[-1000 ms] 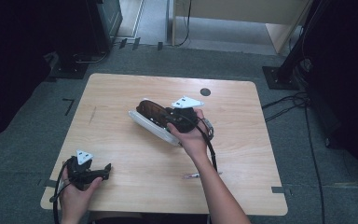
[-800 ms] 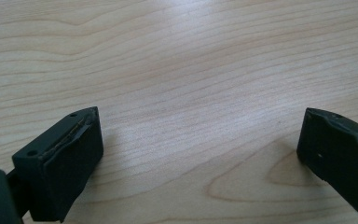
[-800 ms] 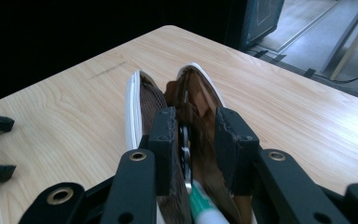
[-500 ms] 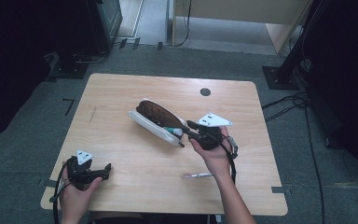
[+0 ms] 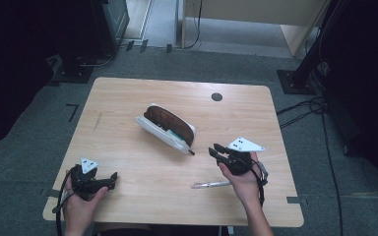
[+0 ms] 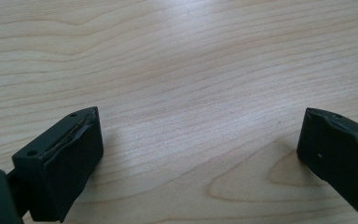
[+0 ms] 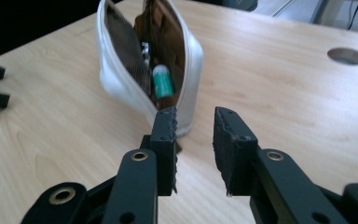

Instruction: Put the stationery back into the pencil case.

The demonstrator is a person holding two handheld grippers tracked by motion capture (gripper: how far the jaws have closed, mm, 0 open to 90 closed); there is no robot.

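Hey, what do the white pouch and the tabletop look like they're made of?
The pouch looks like soft white faux leather or coated fabric: its smooth shell has a slight sheen and bows open. The lining looks like brown woven cloth, though that is less sure. The table looks like light wood or wood-look laminate with a matte finish: grain lines run across it, but the pictures cannot tell real wood from a printed surface.

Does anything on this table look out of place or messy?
Mostly tidy. One clear pen lies loose on the table near the right tongs, apart from the white pencil case, which gapes open with a green-capped item showing inside.
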